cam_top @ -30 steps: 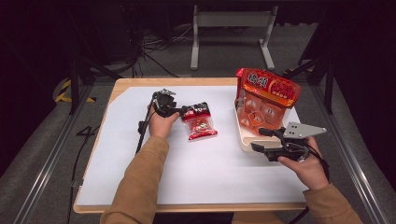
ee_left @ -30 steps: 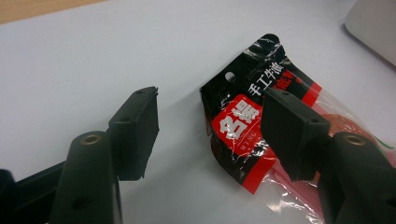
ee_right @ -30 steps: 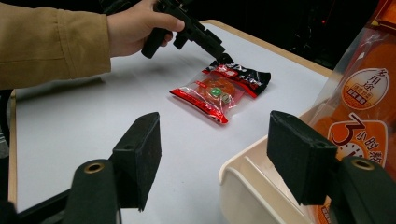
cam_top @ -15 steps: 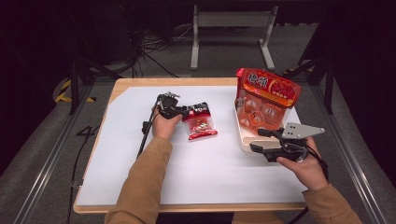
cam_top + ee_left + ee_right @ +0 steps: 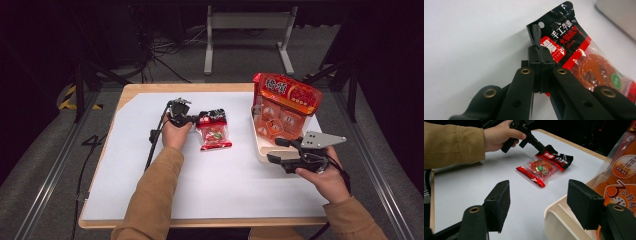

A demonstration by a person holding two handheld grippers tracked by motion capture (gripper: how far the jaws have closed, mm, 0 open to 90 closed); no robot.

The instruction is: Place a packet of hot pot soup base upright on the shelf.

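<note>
While I am pinching the black top edge of the small sauce packet (image 5: 574, 62) with the left gripper (image 5: 539, 53), whose jaws have just been closing onto it (probably for lifting toward the white bin (image 5: 262, 150)), it is lying flat mid-table, red and clear, and the right gripper (image 5: 539, 205) is waiting with jaws apart.

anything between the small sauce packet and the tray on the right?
Nothing visible. Left gripper has just closed on the small packet corner; bare white mat lies between it and the tray, where the open right gripper waits.
</note>
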